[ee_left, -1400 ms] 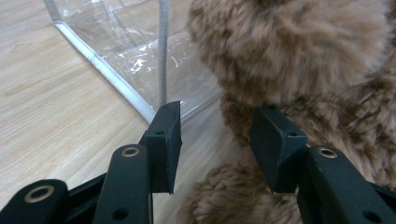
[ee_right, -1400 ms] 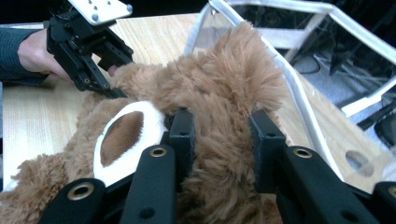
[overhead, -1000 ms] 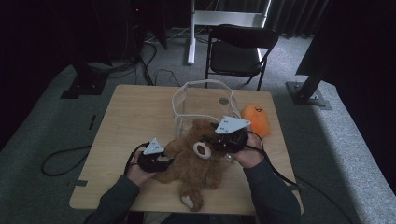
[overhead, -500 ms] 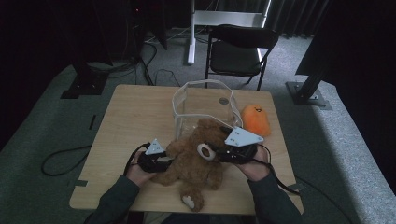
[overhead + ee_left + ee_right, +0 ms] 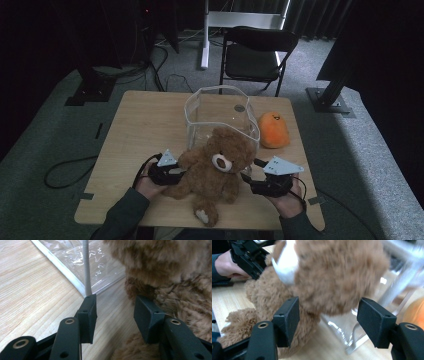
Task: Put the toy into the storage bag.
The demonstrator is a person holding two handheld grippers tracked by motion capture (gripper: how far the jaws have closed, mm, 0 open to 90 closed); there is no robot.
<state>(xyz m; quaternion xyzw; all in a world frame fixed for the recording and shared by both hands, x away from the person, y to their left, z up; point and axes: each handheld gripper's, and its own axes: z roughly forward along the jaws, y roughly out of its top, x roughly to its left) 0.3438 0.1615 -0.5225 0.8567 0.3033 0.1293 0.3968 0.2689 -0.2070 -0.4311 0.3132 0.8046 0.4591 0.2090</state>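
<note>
Sitting at lower centre of the high view, a brown teddy bear leans against a clear container on the table, an orange plush to its right. The left gripper view has the left gripper spread, one jaw touching fur. The right gripper view has the right gripper wide apart around the bear's head.

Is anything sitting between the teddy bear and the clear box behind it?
Nothing visible. The teddy bear sits right against the front wall of the clear box. The orange plush lies off to the box's right, out of the way.
</note>
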